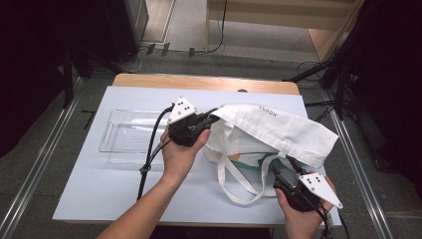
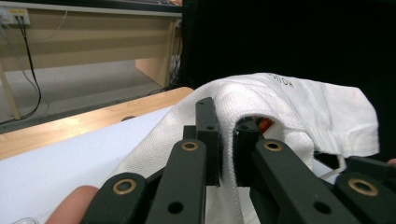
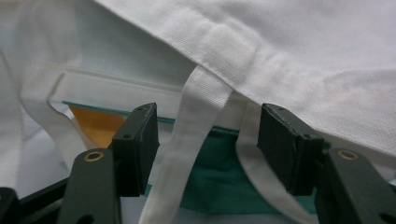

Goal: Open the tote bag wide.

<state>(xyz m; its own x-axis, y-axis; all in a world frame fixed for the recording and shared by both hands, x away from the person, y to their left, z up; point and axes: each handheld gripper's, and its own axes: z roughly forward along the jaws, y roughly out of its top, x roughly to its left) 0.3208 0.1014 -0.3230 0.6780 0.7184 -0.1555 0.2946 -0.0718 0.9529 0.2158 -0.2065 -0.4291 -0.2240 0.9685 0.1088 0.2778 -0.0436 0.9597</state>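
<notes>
Left claw [image 2: 226, 154] pinches the rim of the white tote bag [image 1: 271, 132], lifting it open. Right claw [image 3: 208, 149] is spread, jaws straddling the bag's handle strap [image 3: 189, 140]. Bag lies on the desk [image 1: 99, 184], right of the clear plastic tray [image 1: 127, 137].

A table [image 1: 99, 189] with a pale bluish-white top and a light wooden strip along its far edge. Directly on it lie a clear, shallow plastic tray [image 1: 124, 137] toward the left and a white cloth tote bag [image 1: 278, 132] toward the right, its handle loops trailing toward the near edge
</notes>
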